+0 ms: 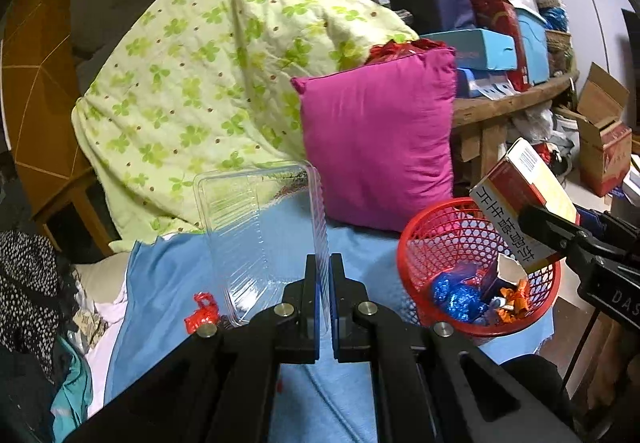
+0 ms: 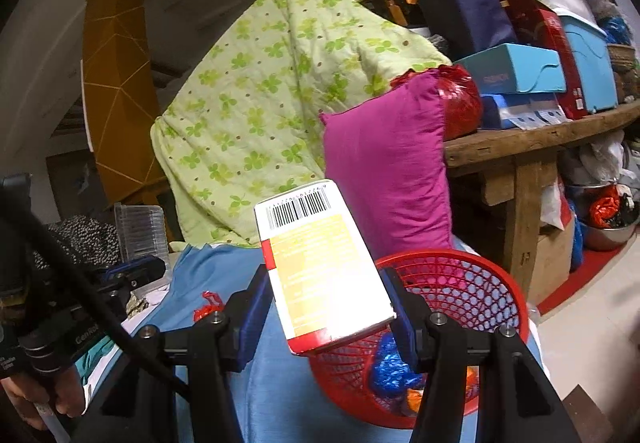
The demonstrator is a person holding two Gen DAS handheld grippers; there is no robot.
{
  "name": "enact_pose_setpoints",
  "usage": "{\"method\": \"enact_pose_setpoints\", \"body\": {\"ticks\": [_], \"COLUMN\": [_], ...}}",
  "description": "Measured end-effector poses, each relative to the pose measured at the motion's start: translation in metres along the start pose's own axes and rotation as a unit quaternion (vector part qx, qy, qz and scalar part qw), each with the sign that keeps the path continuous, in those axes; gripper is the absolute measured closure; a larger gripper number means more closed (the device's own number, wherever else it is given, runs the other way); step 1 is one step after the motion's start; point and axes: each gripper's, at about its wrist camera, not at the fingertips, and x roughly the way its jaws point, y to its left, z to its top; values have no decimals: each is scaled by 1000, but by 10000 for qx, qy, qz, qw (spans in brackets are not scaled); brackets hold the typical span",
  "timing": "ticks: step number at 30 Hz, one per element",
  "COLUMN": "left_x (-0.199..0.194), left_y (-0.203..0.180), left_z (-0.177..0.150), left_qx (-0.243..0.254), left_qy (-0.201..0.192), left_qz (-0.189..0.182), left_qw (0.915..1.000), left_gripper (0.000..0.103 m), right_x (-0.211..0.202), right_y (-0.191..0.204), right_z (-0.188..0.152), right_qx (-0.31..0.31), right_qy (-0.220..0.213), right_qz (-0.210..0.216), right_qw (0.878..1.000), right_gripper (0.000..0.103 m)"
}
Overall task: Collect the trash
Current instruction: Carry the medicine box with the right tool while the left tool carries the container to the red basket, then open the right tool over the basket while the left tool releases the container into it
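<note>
A clear plastic tray (image 1: 260, 243) is pinched by its thin side wall between the nearly closed fingers of the left claw (image 1: 324, 283) and is held upright above a blue sheet (image 1: 352, 395) spread over the bed. A red-and-white carton (image 2: 324, 267) with a barcode at its far end is clamped between the blue pads (image 2: 258, 307) of the right claw (image 2: 326, 307), the jaws being set about as wide as the carton. The carton is held tilted over the near rim of a red mesh basket (image 2: 460, 283); in the left wrist view the same carton (image 1: 524, 199) is seen above the basket (image 1: 452, 231), apart from its contents. Blue foil wrappers (image 1: 456, 295), an orange wrapper (image 1: 516, 303) and a torn piece of card (image 1: 508, 271) are seen lying inside the basket. A small red wrapper (image 1: 202, 313) is seen on the sheet, just left of the tray. Behind the basket a magenta pillow (image 1: 380, 147) is propped upright, with a green clover-print quilt (image 1: 208, 83) draped beside it. A wooden worktop (image 2: 540, 139) stacked with boxes is seen at the right.
</note>
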Motion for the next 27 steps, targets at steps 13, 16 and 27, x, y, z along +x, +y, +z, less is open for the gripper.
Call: {"method": "enact_pose_setpoints", "body": {"ticks": [13, 16, 27], "left_x": [18, 25, 65], "left_y": [-40, -51, -96], "left_z": [17, 24, 20], "left_qx": [79, 100, 345], "left_qy": [147, 167, 666], "left_qz": [-1410, -1880, -2644], "left_qw": [9899, 9820, 9615], "left_gripper": [99, 99, 99], "right_x": [-15, -16, -7], "right_y": [-56, -70, -117], "right_z": [3, 3, -11], "right_qx": [427, 564, 1123], "right_qy": [-107, -85, 176], "right_qz": [-470, -575, -763], "right_qw": [9979, 9967, 9906], "right_gripper": [46, 45, 45]}}
